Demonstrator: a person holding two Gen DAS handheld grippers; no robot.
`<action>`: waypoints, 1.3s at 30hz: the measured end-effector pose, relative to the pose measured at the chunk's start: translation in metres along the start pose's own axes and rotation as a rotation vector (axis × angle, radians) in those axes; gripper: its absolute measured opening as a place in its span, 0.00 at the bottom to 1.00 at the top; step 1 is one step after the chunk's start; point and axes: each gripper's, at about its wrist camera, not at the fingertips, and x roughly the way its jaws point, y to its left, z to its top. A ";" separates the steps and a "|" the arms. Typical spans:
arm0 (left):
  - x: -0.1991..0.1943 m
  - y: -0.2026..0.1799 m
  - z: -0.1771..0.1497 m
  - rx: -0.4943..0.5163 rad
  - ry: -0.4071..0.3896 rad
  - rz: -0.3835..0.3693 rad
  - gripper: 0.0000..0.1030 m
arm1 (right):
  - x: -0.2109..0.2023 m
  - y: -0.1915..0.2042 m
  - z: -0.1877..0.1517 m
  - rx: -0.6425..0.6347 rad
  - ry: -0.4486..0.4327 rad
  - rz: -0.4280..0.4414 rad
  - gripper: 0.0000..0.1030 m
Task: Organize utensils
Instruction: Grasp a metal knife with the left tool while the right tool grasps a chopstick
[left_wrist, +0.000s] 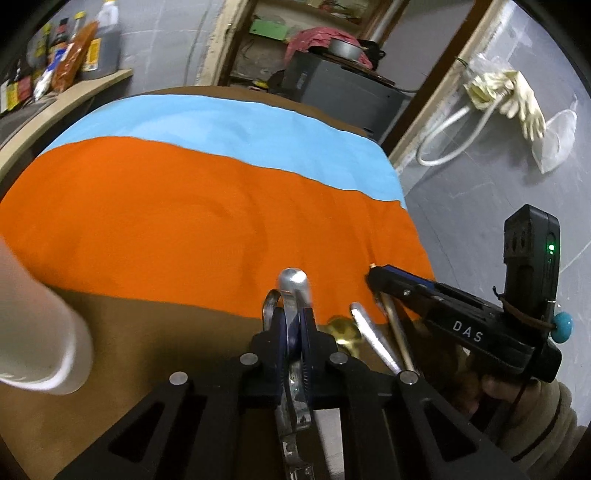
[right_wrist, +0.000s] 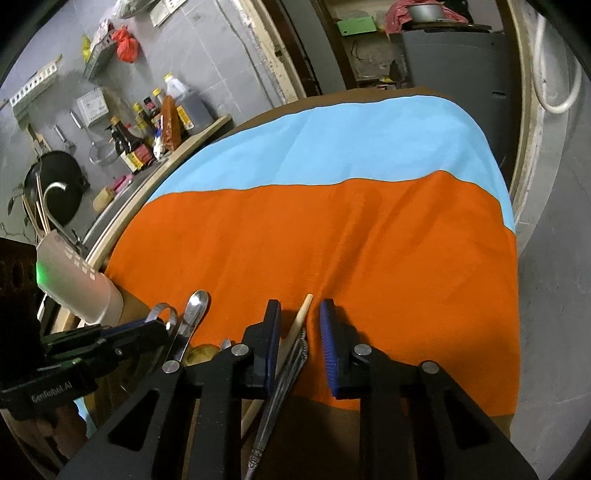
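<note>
My left gripper (left_wrist: 293, 325) is shut on a metal spoon (left_wrist: 293, 291), its handle tip sticking up past the fingers over the brown table; it also shows in the right wrist view (right_wrist: 192, 317). A white utensil holder (left_wrist: 40, 332) lies close at the left, and shows in the right wrist view (right_wrist: 79, 288). My right gripper (right_wrist: 297, 325) is open, straddling a wooden chopstick (right_wrist: 301, 314) and a metal fork (right_wrist: 284, 387) lying at the orange cloth's near edge. In the left wrist view the right gripper (left_wrist: 373, 277) hovers over those utensils (left_wrist: 373, 339).
An orange cloth (right_wrist: 332, 251) and a blue cloth (right_wrist: 332, 144) cover the table. A brass round object (left_wrist: 341, 330) lies by the utensils. A counter with sauce bottles (right_wrist: 155, 125) and a wok (right_wrist: 55, 181) runs along the left. The table edge drops off at right.
</note>
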 end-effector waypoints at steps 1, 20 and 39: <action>-0.001 0.002 0.000 -0.004 -0.002 0.004 0.08 | 0.001 0.002 0.001 -0.010 0.005 -0.003 0.19; -0.003 0.012 -0.006 -0.021 0.028 0.051 0.09 | 0.003 0.010 0.006 -0.050 0.052 0.005 0.19; -0.003 0.009 0.003 0.037 0.099 0.020 0.07 | 0.022 0.014 0.009 0.108 0.180 -0.063 0.06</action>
